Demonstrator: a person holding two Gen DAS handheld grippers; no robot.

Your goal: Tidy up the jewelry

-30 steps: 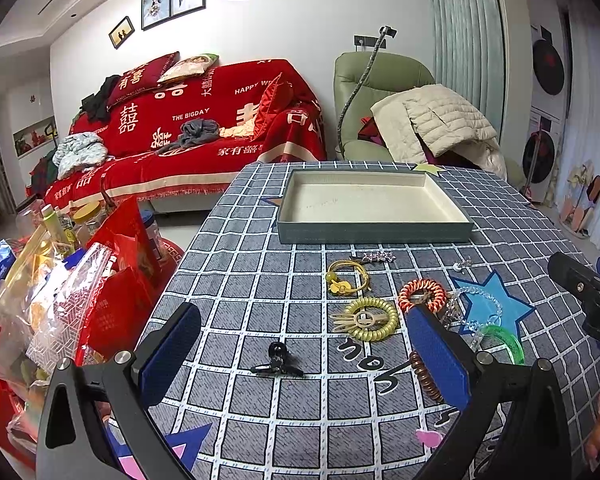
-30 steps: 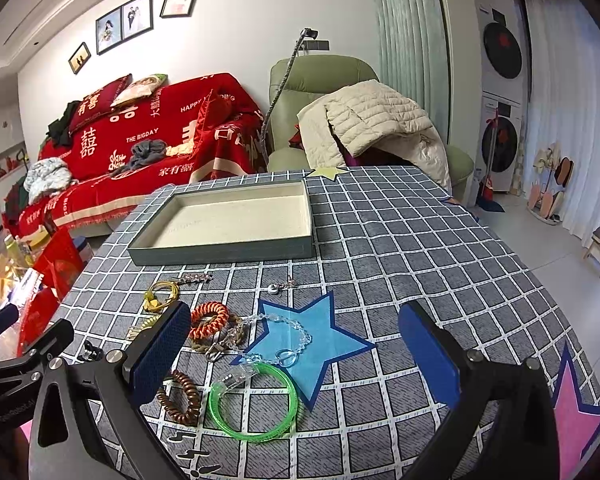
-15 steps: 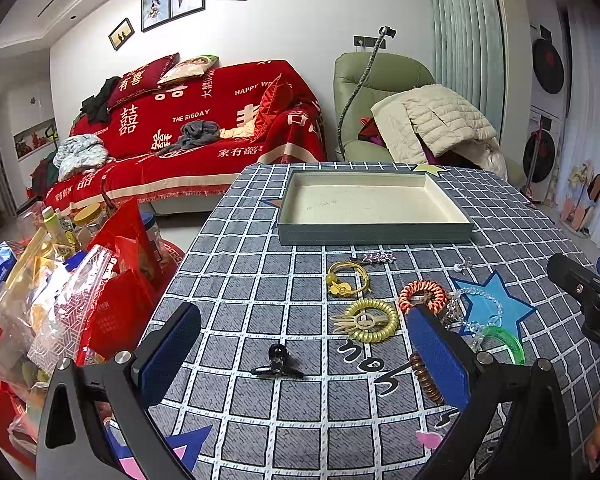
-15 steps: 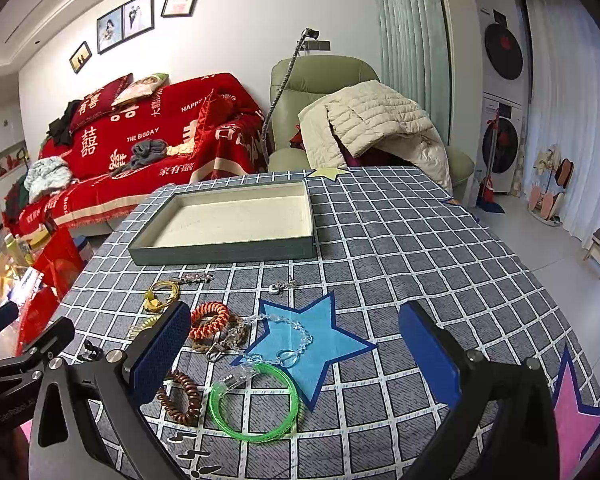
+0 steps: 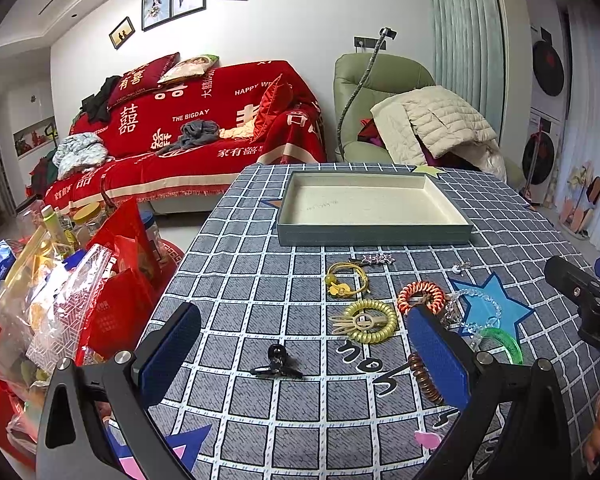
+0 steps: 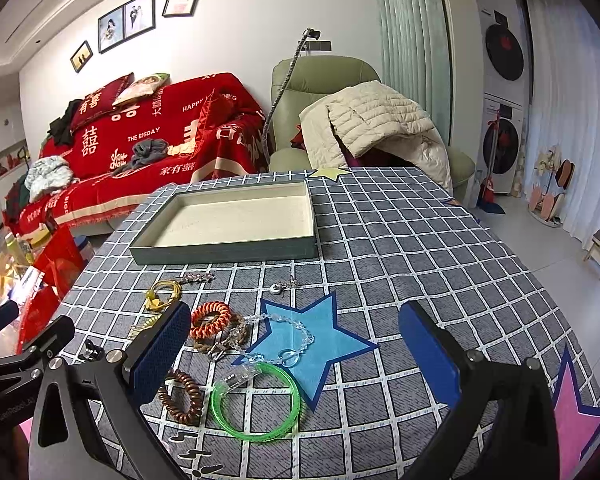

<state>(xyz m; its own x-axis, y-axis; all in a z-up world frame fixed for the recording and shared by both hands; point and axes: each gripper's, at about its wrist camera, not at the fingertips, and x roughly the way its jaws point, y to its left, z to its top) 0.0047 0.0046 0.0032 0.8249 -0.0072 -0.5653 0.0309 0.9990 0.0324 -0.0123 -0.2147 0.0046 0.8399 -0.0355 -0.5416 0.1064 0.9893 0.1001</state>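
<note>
Blue-padded and spread wide, your left gripper (image 5: 304, 354) hovers level over the tabletop's (image 5: 236, 264) near edge, holding nothing — the black hair clip (image 5: 277, 362) lies between its fingers, long axis crosswise. From the right wrist, your right gripper (image 6: 296, 354) also gapes empty above the green bangle (image 6: 256, 402) and blue star; the tray (image 6: 224, 250) sits toward the far edge, long side facing you.
</note>
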